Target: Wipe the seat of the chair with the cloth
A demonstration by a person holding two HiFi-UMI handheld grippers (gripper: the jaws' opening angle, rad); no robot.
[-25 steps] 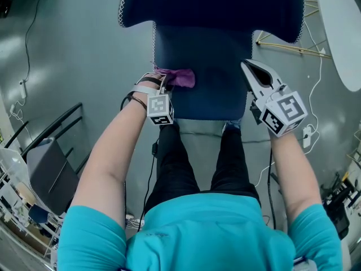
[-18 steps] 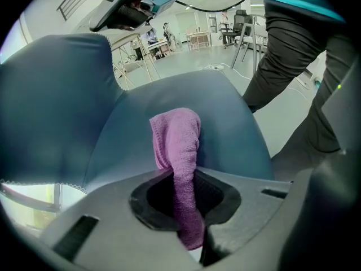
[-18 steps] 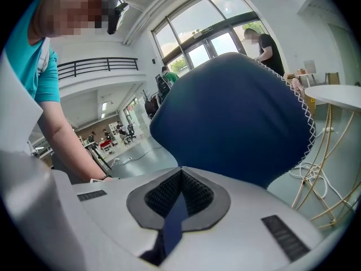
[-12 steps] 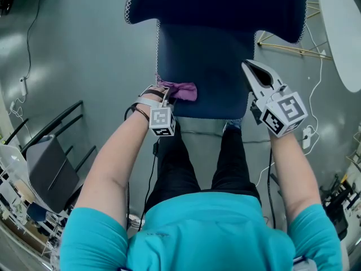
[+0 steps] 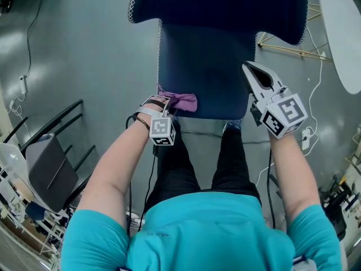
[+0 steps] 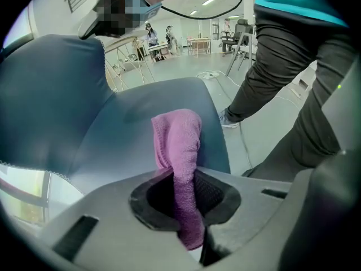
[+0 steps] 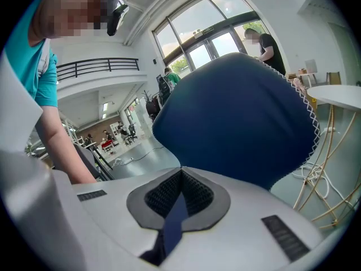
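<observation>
The dark blue chair seat [image 5: 203, 66] lies below me, its backrest [image 5: 220, 4] at the top of the head view. A purple cloth [image 5: 180, 101] rests on the seat's front left corner, and my left gripper [image 5: 165, 106] is shut on it. In the left gripper view the cloth [image 6: 177, 145] runs out from between the jaws onto the seat [image 6: 141, 117]. My right gripper [image 5: 256, 77] hovers beside the seat's right edge, shut on nothing. Its own view faces the backrest [image 7: 237, 117], with the right gripper [image 7: 181, 173] jaws closed together.
Grey floor surrounds the chair. A dark folding chair [image 5: 51, 168] stands at the left, and a white round table [image 5: 344, 27] with thin gold legs [image 5: 287, 47] at the right. Cables [image 5: 28, 38] trail on the floor. The person's legs [image 5: 197, 157] stand at the seat's front edge.
My left gripper has dragged the cloth along the seat's left side toward the front edge. The right gripper has stayed in place.
</observation>
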